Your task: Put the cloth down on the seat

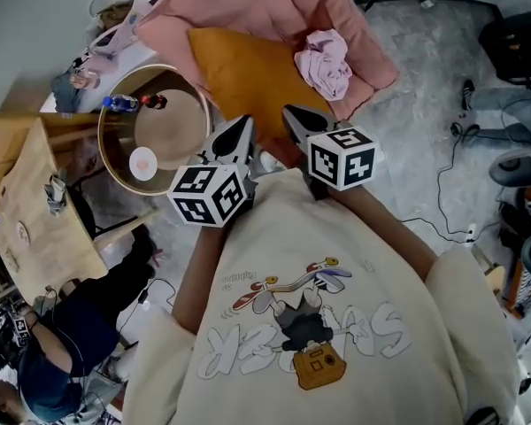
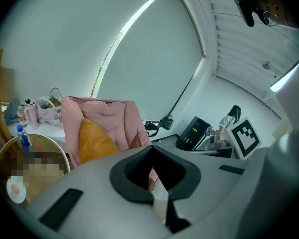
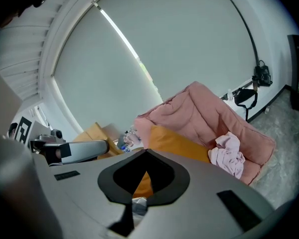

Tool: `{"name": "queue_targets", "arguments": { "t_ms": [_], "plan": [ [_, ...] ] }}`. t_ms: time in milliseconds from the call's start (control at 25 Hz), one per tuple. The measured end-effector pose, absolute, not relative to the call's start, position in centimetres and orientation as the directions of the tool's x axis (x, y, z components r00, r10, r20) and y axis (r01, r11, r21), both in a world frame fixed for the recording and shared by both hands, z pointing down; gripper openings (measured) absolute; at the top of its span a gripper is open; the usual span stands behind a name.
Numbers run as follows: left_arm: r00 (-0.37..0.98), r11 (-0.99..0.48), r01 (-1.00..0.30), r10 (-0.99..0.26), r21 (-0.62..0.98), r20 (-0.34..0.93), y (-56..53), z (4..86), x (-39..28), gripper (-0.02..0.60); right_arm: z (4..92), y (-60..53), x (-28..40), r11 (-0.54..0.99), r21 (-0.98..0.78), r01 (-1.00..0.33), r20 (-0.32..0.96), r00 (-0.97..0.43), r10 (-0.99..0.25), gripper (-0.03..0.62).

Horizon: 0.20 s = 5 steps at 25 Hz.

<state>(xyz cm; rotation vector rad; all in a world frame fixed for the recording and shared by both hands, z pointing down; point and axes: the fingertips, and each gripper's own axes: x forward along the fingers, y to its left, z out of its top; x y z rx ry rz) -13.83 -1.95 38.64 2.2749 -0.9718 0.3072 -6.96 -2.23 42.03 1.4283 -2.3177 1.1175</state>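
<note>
The crumpled pink cloth point(image 1: 324, 61) lies on the pink padded seat point(image 1: 372, 60), to the right of an orange cushion point(image 1: 248, 73). The right gripper view shows the same cloth point(image 3: 228, 156) resting on the seat point(image 3: 199, 113) beside the cushion point(image 3: 174, 143). Both grippers are held close to the person's chest, well short of the seat. My left gripper point(image 1: 237, 131) is shut with nothing in it, and so is my right gripper point(image 1: 296, 119). In their own views the left gripper point(image 2: 152, 149) and the right gripper point(image 3: 145, 151) show jaws meeting at a point, empty.
A round wooden table point(image 1: 124, 162) with small bottles point(image 1: 119, 103) stands left of the seat. A wooden desk point(image 1: 35, 211) and a person in dark clothes point(image 1: 62, 343) are at the lower left. Cables point(image 1: 442, 193) and black gear point(image 1: 522, 38) lie on the grey carpet at right.
</note>
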Motion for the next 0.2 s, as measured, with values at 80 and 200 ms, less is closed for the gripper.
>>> {"name": "queue_targets", "arguments": {
  "t_ms": [80,200],
  "plan": [
    [0.696,-0.519,-0.717,-0.571,0.464,0.436,-2.18,38.55,-14.21,0.005,41.83,-2.45,-7.37,0.265,-0.486,-0.833,0.517,-0.519,-0.681,0.02],
    [0.69,-0.513,-0.722,-0.582,0.465,0.429,-2.83,38.3,-14.57,0.005,41.65,-2.82,-7.77,0.287,-0.47,-0.834,0.519,-0.525,-0.675,0.02]
  ]
}}
